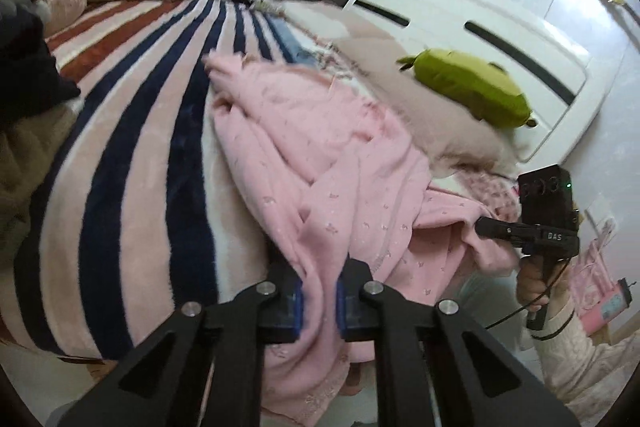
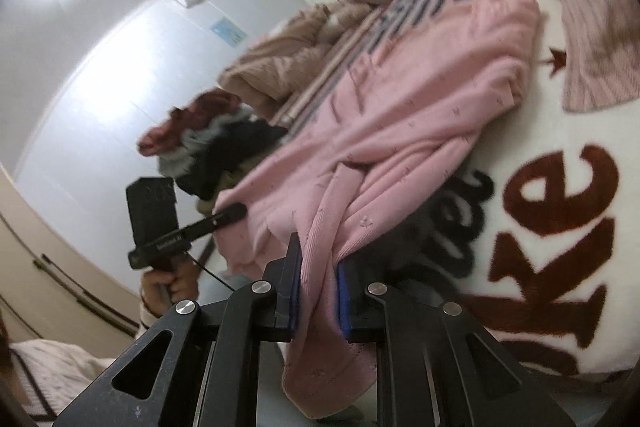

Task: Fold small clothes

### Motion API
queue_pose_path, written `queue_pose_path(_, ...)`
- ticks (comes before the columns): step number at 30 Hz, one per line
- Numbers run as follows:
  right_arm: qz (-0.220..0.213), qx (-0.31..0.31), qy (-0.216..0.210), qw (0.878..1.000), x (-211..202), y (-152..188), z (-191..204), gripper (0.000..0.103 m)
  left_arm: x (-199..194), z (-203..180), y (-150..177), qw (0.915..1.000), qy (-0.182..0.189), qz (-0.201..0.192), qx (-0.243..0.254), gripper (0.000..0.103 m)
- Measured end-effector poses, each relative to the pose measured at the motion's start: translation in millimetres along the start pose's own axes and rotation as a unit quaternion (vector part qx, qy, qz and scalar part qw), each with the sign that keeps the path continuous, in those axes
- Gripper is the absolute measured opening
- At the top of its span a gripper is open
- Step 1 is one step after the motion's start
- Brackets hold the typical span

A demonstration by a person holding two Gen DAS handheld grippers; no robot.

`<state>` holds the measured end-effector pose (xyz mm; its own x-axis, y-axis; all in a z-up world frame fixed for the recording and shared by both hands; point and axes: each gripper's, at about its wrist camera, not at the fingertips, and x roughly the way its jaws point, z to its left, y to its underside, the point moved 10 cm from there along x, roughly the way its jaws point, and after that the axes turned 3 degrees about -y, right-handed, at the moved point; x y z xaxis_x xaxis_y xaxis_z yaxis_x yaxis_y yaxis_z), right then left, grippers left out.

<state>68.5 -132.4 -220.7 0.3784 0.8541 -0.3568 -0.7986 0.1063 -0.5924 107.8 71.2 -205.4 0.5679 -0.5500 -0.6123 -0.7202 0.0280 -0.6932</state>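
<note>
A pink knitted garment [image 1: 320, 155] lies stretched out on the bed. My left gripper [image 1: 319, 303] is shut on one edge of it, with cloth hanging down between the blue pads. My right gripper [image 2: 319, 291] is shut on another end of the same garment [image 2: 420, 99], a ribbed strip running between its pads. Each gripper shows in the other's view: the right one [image 1: 486, 226] at the garment's right side, the left one [image 2: 236, 211] at its left side.
The bed has a striped fleece blanket [image 1: 132, 147] and a white blanket with red lettering [image 2: 560, 227]. A green plush toy [image 1: 472, 91] lies on a pillow by the white headboard [image 1: 460, 11]. A pile of dark and red clothes [image 2: 216, 143] sits at the bed's edge.
</note>
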Motion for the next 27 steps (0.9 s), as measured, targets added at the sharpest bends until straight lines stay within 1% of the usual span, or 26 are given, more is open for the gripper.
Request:
queue_pose_path(5, -0.025, -0.020, -0.018, 0.999, -19.6, -7.6, 36.8, 0.010, -35.4, -21.8, -13.2, 0.9989, 0.020, -0.042, 0.003, 0.009)
queue_pose_path(9, -0.041, -0.031, -0.024, 0.998, -35.1, -13.3, 61.2, 0.009, -66.6, -44.1, -27.1, 0.9965, 0.035, -0.073, 0.021, 0.009)
queue_pose_path(11, -0.053, -0.032, -0.017, 0.998, -43.6, -19.3, 66.2, 0.009, -71.6, -47.3, -33.4, 0.9960, 0.037, -0.078, 0.023, 0.009)
queue_pose_path(13, -0.068, -0.026, -0.006, 0.997, -47.3, -32.6, 62.8, 0.009, -66.0, -42.7, -45.2, 0.9963, 0.030, -0.078, 0.022, 0.009)
queue_pose_path(15, -0.073, -0.023, 0.018, 0.997, -45.3, -49.7, 51.6, 0.009, -49.0, -32.4, -62.2, 0.9970, 0.020, -0.072, 0.020, 0.009)
queue_pose_path(17, -0.070, -0.018, 0.073, 0.995, -35.7, -77.6, 27.2, 0.009, -24.9, -21.5, -78.9, 0.9980, 0.015, -0.061, 0.014, 0.009)
queue_pose_path(19, -0.066, -0.016, 0.099, 0.993, -24.8, -102.3, 7.8, 0.009, 12.5, -6.7, -102.2, 0.9987, -0.012, -0.047, 0.018, 0.009)
queue_pose_path(21, -0.053, -0.017, 0.121, 0.991, -7.8, -129.6, -14.0, 0.009, 51.8, 8.1, -124.4, 0.9985, -0.037, -0.030, 0.025, 0.009)
queue_pose_path(23, -0.034, -0.007, 0.152, 0.988, 11.6, -154.3, -43.8, 0.009, 85.2, 22.3, -140.0, 0.9981, -0.054, -0.014, 0.029, 0.010)
queue_pose_path(25, -0.011, 0.000, 0.189, 0.982, 29.2, -171.1, -78.5, 0.009, 126.2, 42.1, -150.7, 0.9968, -0.073, 0.016, 0.027, 0.010)
queue_pose_path(27, 0.015, 0.011, 0.209, 0.978, 43.5, -174.4, -104.3, 0.009, 156.3, 56.2, -151.4, 0.9954, -0.082, 0.042, 0.026, 0.011)
